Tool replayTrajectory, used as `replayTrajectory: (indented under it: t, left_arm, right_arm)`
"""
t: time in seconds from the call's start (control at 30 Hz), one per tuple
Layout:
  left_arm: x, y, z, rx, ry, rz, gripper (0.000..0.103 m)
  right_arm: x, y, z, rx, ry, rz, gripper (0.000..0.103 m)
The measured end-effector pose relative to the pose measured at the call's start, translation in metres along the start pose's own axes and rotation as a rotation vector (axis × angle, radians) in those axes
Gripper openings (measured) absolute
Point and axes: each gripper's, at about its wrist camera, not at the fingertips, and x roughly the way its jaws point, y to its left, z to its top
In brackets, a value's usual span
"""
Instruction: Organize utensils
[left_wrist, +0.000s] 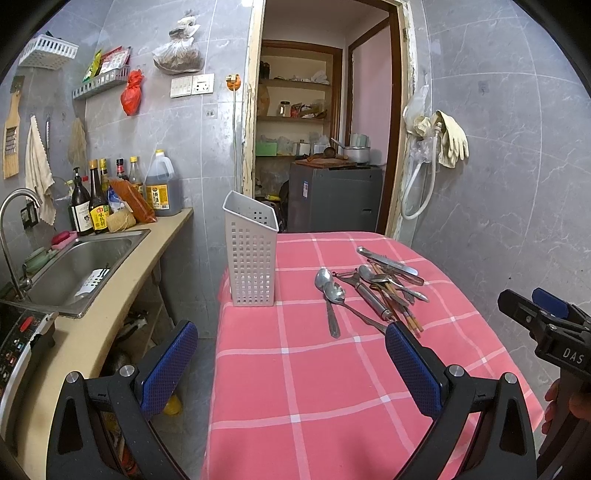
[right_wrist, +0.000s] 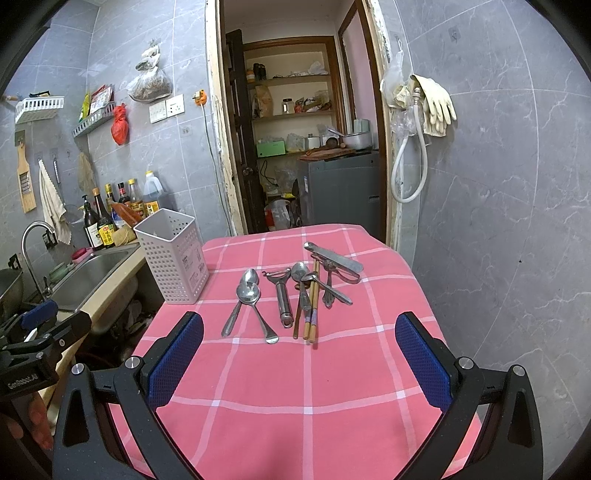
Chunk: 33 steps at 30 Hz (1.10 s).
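Both tongs, left (left_wrist: 291, 354) and right (right_wrist: 299, 354), gape empty over the pink-checked surface (right_wrist: 295, 406). Utensils (right_wrist: 295, 291) lie beside the white basket (right_wrist: 173, 258). Handles read "DAS" and "GenRobot.AI".

Pink white-checked tablecloth (right_wrist: 295, 387), white perforated basket (right_wrist: 173, 258), silver spoons (right_wrist: 248, 295).

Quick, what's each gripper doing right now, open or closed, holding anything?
Left gripper: open, holding nothing.
Right gripper: open, holding nothing.
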Motion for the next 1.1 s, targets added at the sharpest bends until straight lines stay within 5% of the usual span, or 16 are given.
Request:
replayTrajectory:
  t: [0.57, 1.1]
  left_arm:
    - [0.031, -0.016, 0.025, 0.000, -0.048, -0.002, 0.102]
    - [0.107, -0.057, 0.063, -0.001, -0.086, -0.009, 0.102]
  right_arm:
    - [0.028, -0.025, 0.048, 0.009, -0.047, -0.010, 0.102]
    - [0.104, -0.052, 0.102, -0.047, -0.105, 0.025, 0.102]
